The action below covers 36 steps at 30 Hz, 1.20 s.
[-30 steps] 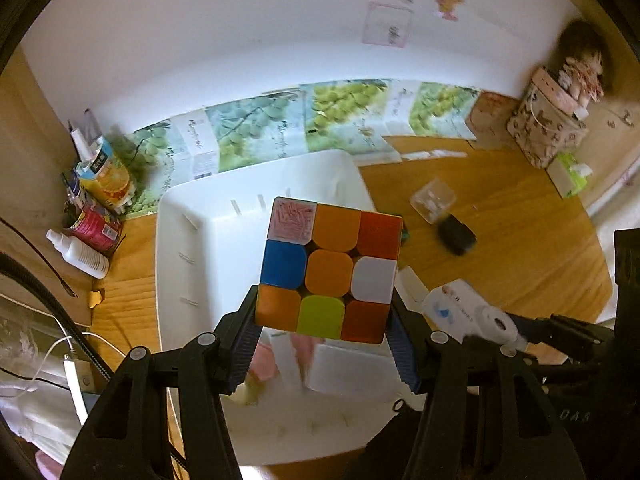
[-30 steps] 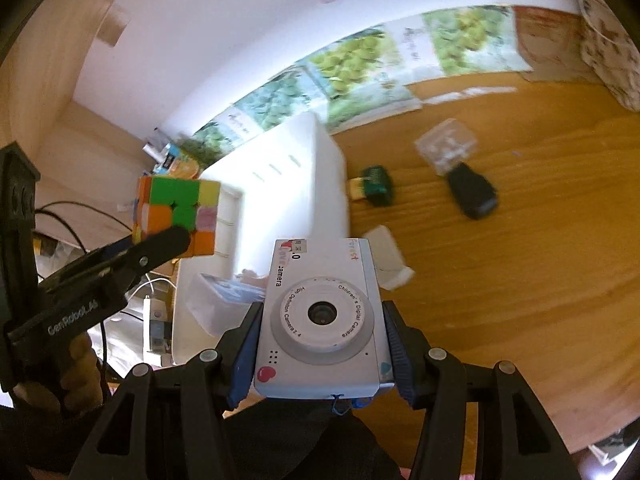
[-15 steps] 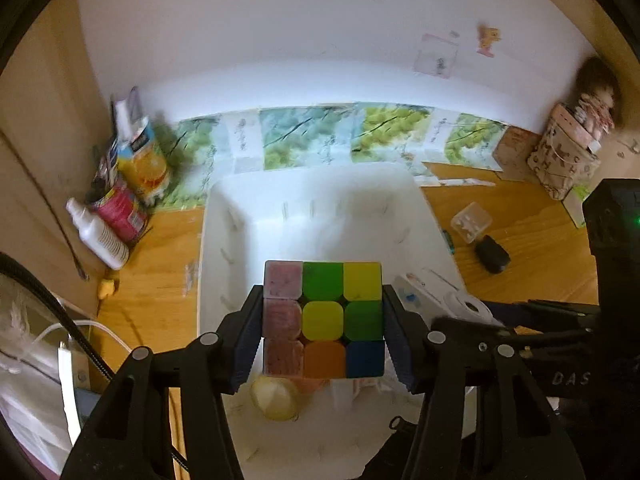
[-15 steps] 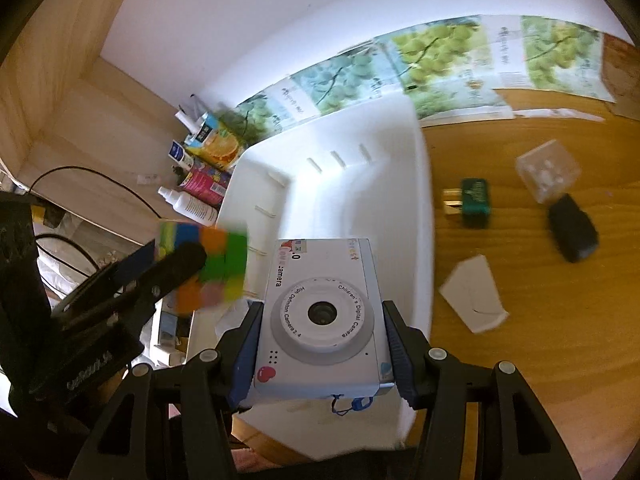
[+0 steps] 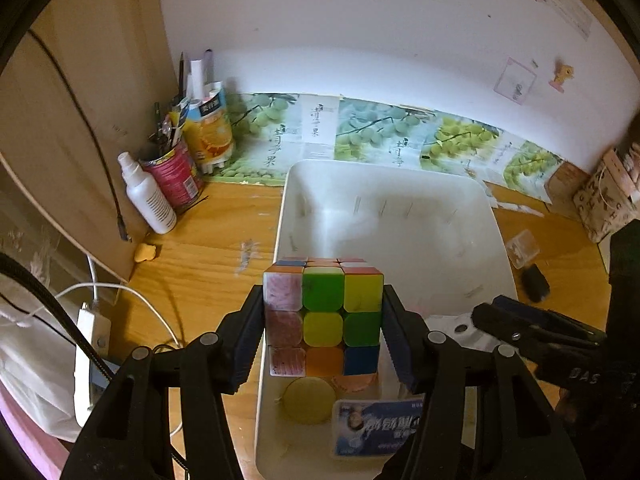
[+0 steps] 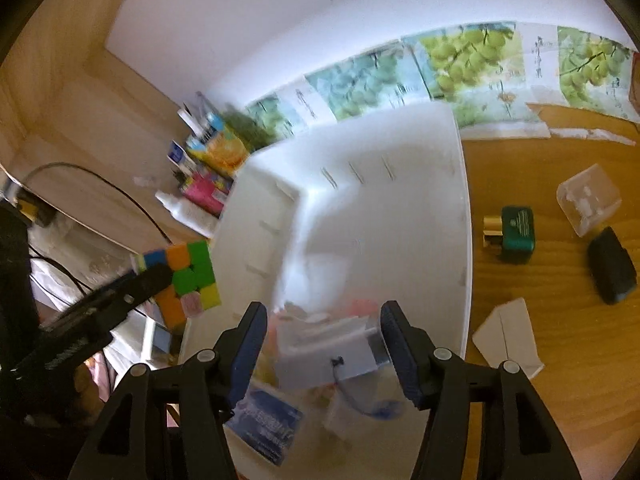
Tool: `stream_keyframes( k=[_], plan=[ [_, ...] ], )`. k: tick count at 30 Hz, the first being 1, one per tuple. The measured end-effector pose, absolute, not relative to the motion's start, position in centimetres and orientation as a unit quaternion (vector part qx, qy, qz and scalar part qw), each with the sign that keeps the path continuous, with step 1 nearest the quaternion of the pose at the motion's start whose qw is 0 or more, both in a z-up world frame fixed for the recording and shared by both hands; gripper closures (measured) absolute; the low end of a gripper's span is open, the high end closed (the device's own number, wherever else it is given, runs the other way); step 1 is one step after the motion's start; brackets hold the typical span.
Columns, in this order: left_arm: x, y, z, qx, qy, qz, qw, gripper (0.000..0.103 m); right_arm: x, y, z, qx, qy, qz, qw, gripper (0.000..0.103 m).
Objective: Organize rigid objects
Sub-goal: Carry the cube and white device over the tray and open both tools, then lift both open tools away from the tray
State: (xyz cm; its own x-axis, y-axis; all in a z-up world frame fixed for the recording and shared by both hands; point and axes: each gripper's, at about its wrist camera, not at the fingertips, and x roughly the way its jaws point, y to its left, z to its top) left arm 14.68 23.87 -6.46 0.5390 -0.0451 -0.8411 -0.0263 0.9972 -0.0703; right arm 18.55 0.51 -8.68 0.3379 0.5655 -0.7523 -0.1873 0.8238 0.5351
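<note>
My left gripper (image 5: 323, 320) is shut on a colourful puzzle cube (image 5: 322, 316) and holds it above the near left part of the white bin (image 5: 400, 184). The cube also shows in the right wrist view (image 6: 188, 280), at the bin's left edge. My right gripper (image 6: 322, 344) is open over the bin (image 6: 464, 240). A blurred toy camera (image 6: 328, 356) lies below its jaws inside the bin. A blue card (image 5: 376, 424) and a yellow disc (image 5: 308, 400) lie in the bin's near end.
On the wooden desk right of the bin lie a green box (image 6: 516, 232), a clear plastic box (image 6: 588, 200), a black object (image 6: 612, 264) and a white paper (image 6: 512, 336). A spray bottle (image 5: 146, 196), a red can (image 5: 172, 176) and a juice carton (image 5: 208, 132) stand left.
My right gripper has opened and the toy camera has dropped into the bin. My left gripper has carried the cube left, toward the bin's near left side.
</note>
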Motion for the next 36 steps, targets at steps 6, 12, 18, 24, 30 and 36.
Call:
stream_keyframes(
  k=[6,12,18,24,30,36],
  plan=[
    [13.7,23.6,-6.2,-0.046,0.473,-0.01,0.88,0.032,18.3,0.3,-7.4,0.179,0.49,0.245,0.817,0.032],
    [12.5,23.6,-4.7,-0.049,0.439,-0.005,0.897,0.024,17.3,0.4,-6.3,0.179,0.467,0.255,0.828,0.025],
    [11.1,23.5,-4.1,-0.056,0.428,-0.004,0.902,0.024,15.4,-0.2,-4.3,0.174,0.423,0.267,0.848,0.021],
    [9.7,22.3,-3.3,-0.055,0.41,-0.015,0.91,0.024,13.3,-1.0,-2.3,0.16,0.376,0.275,0.87,0.021],
    [8.5,21.2,-2.4,-0.05,0.392,-0.023,0.918,0.024,11.1,-1.6,-0.3,0.126,0.317,0.276,0.898,0.019],
    [7.4,20.1,-1.4,-0.054,0.37,-0.027,0.927,0.024,9.1,-2.7,1.1,0.092,0.262,0.269,0.922,0.019]
  ],
)
